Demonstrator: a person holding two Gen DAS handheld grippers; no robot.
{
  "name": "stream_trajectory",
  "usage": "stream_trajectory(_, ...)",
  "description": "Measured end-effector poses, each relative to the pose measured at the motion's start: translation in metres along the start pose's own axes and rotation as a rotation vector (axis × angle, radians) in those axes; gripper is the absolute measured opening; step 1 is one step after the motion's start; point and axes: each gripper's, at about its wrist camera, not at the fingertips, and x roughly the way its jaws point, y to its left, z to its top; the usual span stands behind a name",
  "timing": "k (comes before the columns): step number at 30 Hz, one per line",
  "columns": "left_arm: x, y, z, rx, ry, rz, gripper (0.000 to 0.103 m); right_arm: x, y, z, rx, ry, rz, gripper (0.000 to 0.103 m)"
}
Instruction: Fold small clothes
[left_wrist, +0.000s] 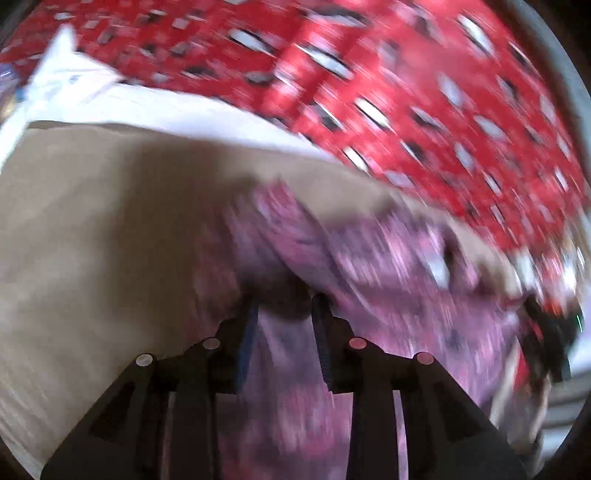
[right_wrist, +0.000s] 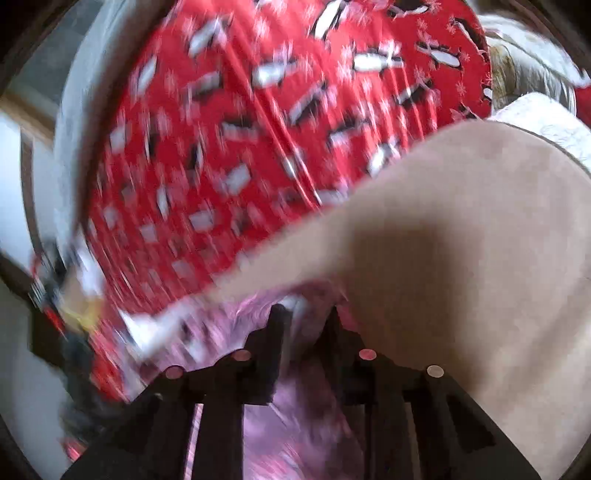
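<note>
A small pink-and-purple patterned garment (left_wrist: 369, 266) lies crumpled on a beige cloth surface (left_wrist: 92, 221). My left gripper (left_wrist: 285, 306) points down at it. Its jaws stand a little apart, with a dark fold of the garment in the gap. In the right wrist view the same pink garment (right_wrist: 295, 406) runs under and between the fingers of my right gripper (right_wrist: 304, 317). Blur hides whether those pads press on the cloth. Both views are smeared by motion.
A red blanket with black-and-white figures (left_wrist: 369, 92) (right_wrist: 240, 147) lies beyond the beige surface (right_wrist: 480, 240). White fabric (left_wrist: 74, 96) sits at the far left. A blurred black-and-red device (left_wrist: 546, 332) shows at the right edge, and another (right_wrist: 55, 288) at the left edge of the right wrist view.
</note>
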Motion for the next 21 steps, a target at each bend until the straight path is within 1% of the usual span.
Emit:
stream_trajectory(1, 0.001, 0.008, 0.009, -0.059, -0.009, 0.005, 0.027, -0.002, -0.003, 0.006, 0.055, -0.041, 0.045, 0.026)
stream_trajectory(2, -0.001, 0.02, 0.017, -0.144, -0.014, -0.032, 0.027, -0.003, -0.007, 0.011, 0.094, -0.059, 0.058, 0.027)
stream_trajectory(4, -0.007, 0.036, 0.019, -0.215, -0.022, -0.099, 0.027, -0.004, -0.016, 0.017, 0.153, -0.055, 0.046, 0.04)
stream_trajectory(5, -0.01, 0.04, 0.017, -0.209, -0.027, -0.117, 0.027, -0.007, -0.019, 0.018, 0.141, -0.045, 0.032, 0.042)
stream_trajectory(6, -0.015, 0.043, 0.011, -0.178, -0.028, -0.105, 0.027, -0.011, -0.023, 0.018, 0.112, -0.042, 0.013, 0.045)
stream_trajectory(7, -0.018, 0.044, 0.005, -0.152, -0.029, -0.103, 0.027, -0.014, -0.027, 0.017, 0.091, -0.037, -0.003, 0.055)
stream_trajectory(8, -0.019, 0.045, -0.002, -0.135, -0.029, -0.119, 0.028, -0.017, -0.033, 0.016, 0.089, -0.03, -0.011, 0.058)
stream_trajectory(9, -0.018, 0.046, -0.013, -0.124, -0.017, -0.145, 0.028, -0.02, -0.04, 0.012, 0.103, -0.023, -0.004, 0.059)
stream_trajectory(11, -0.012, 0.044, -0.027, -0.121, 0.005, -0.168, 0.028, -0.018, -0.053, 0.002, 0.147, -0.005, 0.029, 0.06)
stream_trajectory(12, -0.006, 0.041, -0.034, -0.11, 0.021, -0.15, 0.028, -0.013, -0.056, -0.005, 0.158, 0.016, 0.03, 0.06)
stream_trajectory(13, 0.0, 0.037, -0.037, -0.095, 0.024, -0.116, 0.028, -0.008, -0.056, -0.01, 0.165, 0.045, 0.013, 0.06)
stream_trajectory(14, 0.003, 0.033, -0.04, -0.08, 0.019, -0.084, 0.028, -0.001, -0.052, -0.014, 0.154, 0.058, -0.005, 0.055)
stream_trajectory(15, 0.003, 0.028, -0.043, -0.054, 0.0, -0.053, 0.029, 0.002, -0.041, -0.016, 0.1, 0.053, -0.012, 0.045)
stream_trajectory(16, 0.003, 0.023, -0.044, -0.031, -0.009, -0.028, 0.029, 0.007, -0.029, -0.016, 0.027, 0.069, -0.027, 0.012)
stream_trajectory(17, 0.001, 0.019, -0.044, -0.015, -0.006, -0.006, 0.029, 0.014, -0.018, -0.017, -0.045, 0.104, -0.087, 0.014)
stream_trajectory(18, -0.004, 0.017, -0.044, -0.015, 0.013, 0.011, 0.029, 0.015, -0.011, -0.017, -0.074, 0.115, -0.152, 0.014)
stream_trajectory(19, -0.01, 0.017, -0.045, -0.022, 0.022, 0.004, 0.029, 0.01, -0.009, -0.016, -0.064, 0.102, -0.153, 0.014)
stream_trajectory(20, -0.022, 0.018, -0.051, -0.024, 0.015, -0.023, 0.029, -0.002, -0.009, -0.015, -0.042, 0.072, -0.136, 0.019)
stream_trajectory(21, -0.029, 0.019, -0.056, -0.018, 0.005, -0.038, 0.03, -0.016, -0.011, -0.015, -0.023, 0.045, -0.119, 0.022)
